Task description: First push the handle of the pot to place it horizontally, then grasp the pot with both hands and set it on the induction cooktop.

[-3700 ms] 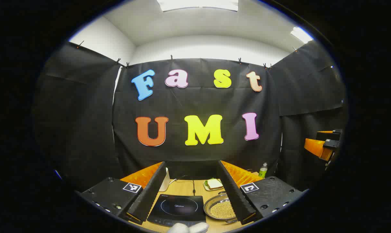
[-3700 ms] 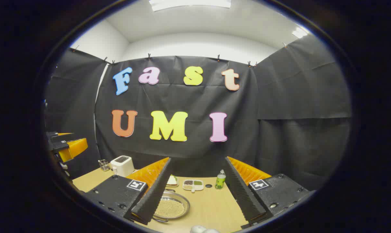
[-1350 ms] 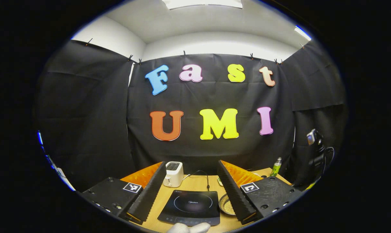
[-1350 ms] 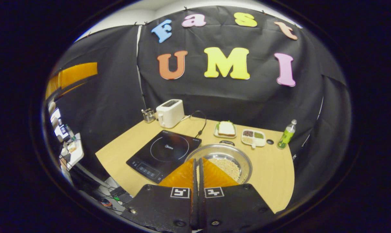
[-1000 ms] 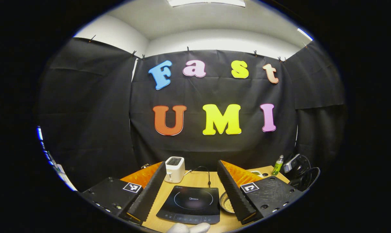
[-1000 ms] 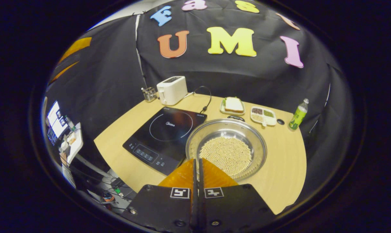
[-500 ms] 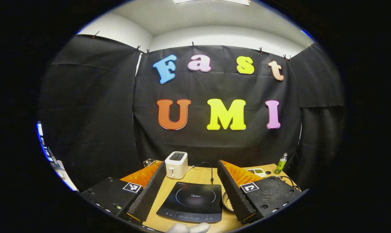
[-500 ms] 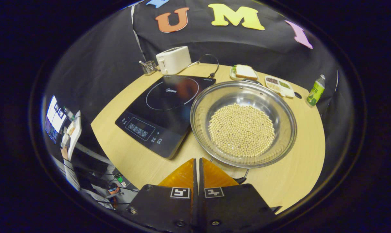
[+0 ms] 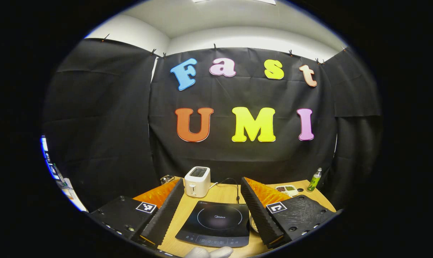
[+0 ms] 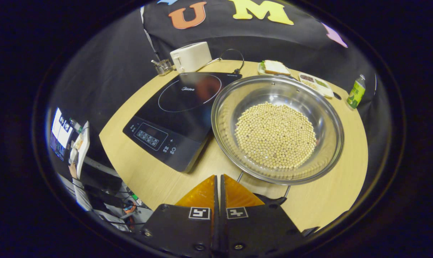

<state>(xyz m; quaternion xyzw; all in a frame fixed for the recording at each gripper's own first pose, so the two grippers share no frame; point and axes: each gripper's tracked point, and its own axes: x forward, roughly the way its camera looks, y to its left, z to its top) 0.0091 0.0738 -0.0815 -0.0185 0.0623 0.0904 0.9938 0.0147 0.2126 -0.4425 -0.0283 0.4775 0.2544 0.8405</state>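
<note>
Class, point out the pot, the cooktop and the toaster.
pot (image 10: 320,118), right gripper view, bare inner wall right of the beans.
cooktop (image 10: 187,107), right gripper view, glass top inside the ring.
toaster (image 10: 193,57), right gripper view, its side.

Right tool (image 10: 218,177): fingers now closed together, formerly spread; it has tipped downward and advanced, its tips now just short of the pot (image 10: 277,129) near handle (image 10: 263,195). Left tool (image 9: 211,211): swung leftward, the induction cooktop (image 9: 216,224) now between its fingers.
</note>
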